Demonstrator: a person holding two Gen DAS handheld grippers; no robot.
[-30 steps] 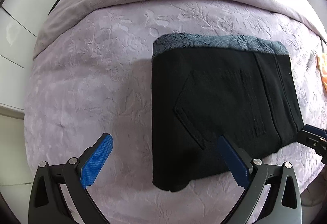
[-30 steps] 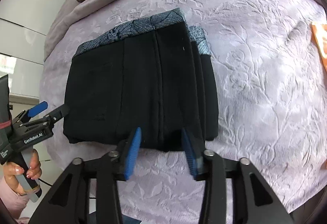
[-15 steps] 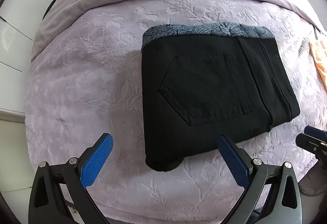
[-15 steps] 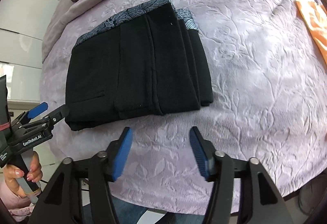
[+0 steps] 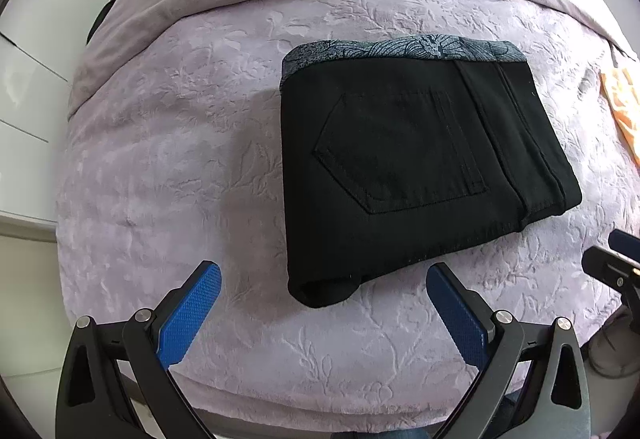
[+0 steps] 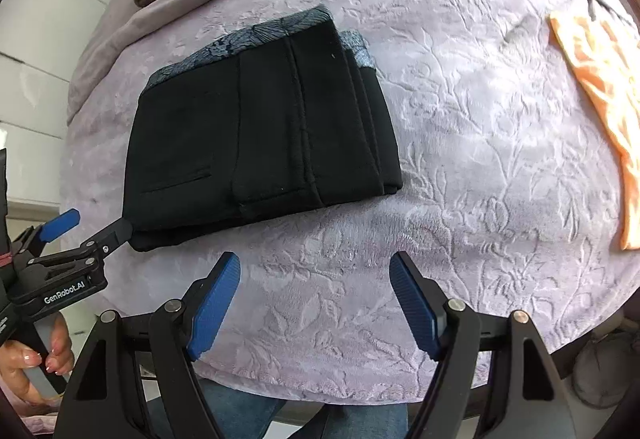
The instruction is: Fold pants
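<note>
Both hand-held grippers back off folded pants [image 5: 412,159] ("GenRobot.AI" label).

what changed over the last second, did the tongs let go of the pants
Yes. The right tongs, whose jaws straddled the near edge of the pants a second ago, opened wider and drew back toward the person. The left tongs drew back too, already open. Neither touches the pants now. The pants stayed folded in place on the bed.
</note>
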